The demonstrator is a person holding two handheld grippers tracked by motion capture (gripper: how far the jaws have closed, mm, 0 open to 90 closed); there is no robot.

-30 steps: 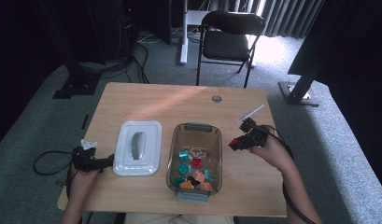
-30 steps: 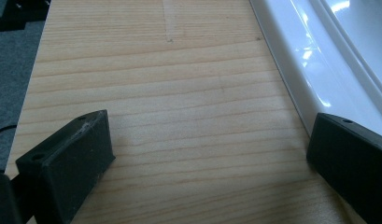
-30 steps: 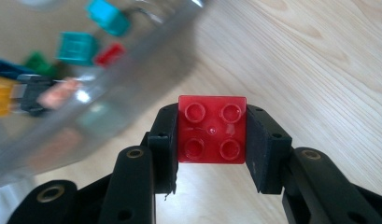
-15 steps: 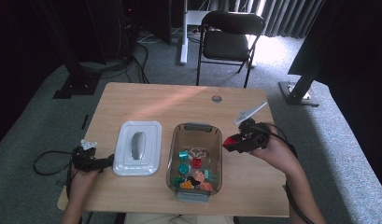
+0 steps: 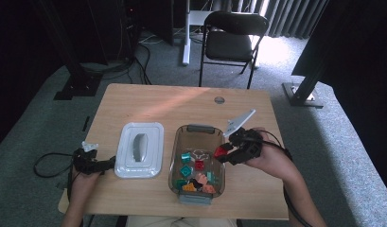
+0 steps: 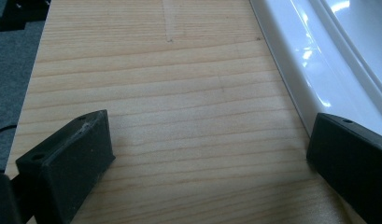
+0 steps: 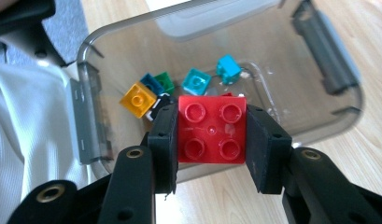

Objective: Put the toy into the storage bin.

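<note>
My right gripper (image 7: 212,140) pinches a red brick (image 7: 212,129) between its pads, held above the near rim of the clear bin (image 5: 178,142) of bricks. My left gripper (image 6: 207,154) rests spread wide on the table (image 5: 148,101), one jaw touching the white lid (image 5: 139,149).

I can read no text, label, brand, number or sign anywhere here. The red brick (image 7: 212,129) clamped between my right fingers (image 7: 163,140) shows four plain studs whose tops are too blurred to make out any lettering. The white lid (image 5: 139,149), the clear bin (image 5: 198,129) and the desk (image 5: 148,101) bear no print that I can make out.
</note>
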